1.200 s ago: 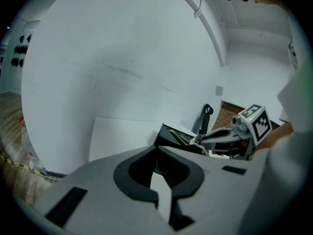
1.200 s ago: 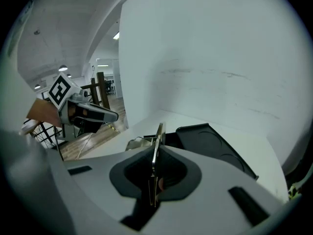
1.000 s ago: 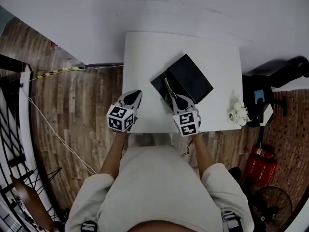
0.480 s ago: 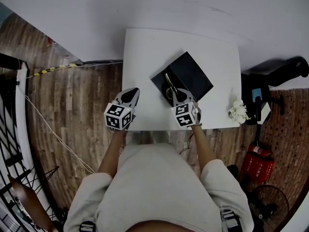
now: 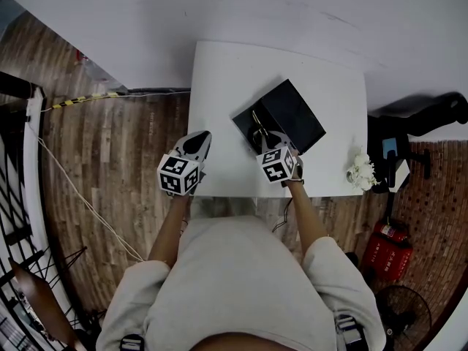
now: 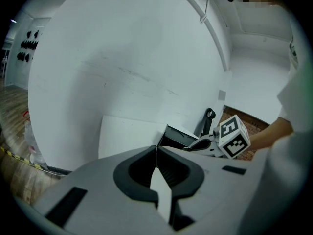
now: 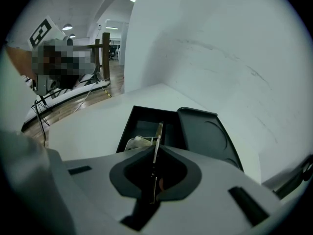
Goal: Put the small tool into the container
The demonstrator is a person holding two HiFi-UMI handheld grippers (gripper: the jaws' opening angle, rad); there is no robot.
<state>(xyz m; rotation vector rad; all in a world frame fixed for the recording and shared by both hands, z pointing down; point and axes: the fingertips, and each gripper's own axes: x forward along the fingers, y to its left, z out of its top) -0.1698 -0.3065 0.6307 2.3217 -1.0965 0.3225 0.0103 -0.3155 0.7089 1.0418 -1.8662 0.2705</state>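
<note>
A thin metal tool (image 5: pixel 257 126) (image 7: pixel 157 133) sticks out of my right gripper (image 5: pixel 264 144) (image 7: pixel 155 150), whose jaws are shut on it. The tool's tip reaches over the open black container tray (image 5: pixel 246 121) (image 7: pixel 140 126) on the white table (image 5: pixel 219 86). The tray's black lid (image 5: pixel 295 114) (image 7: pixel 208 133) lies against its right side. Something pale (image 7: pixel 137 142) lies inside the tray. My left gripper (image 5: pixel 199 140) (image 6: pixel 156 149) hovers at the table's front left, shut and holding nothing.
A small white flower bunch (image 5: pixel 361 171) sits at the table's right edge. On the floor to the right are a red extinguisher (image 5: pixel 388 250) and a black chair (image 5: pixel 428 114). A white wall runs behind the table.
My right gripper has moved a little forward and up with the tool, so the tool now reaches further over the tray. The left gripper has hardly moved.
</note>
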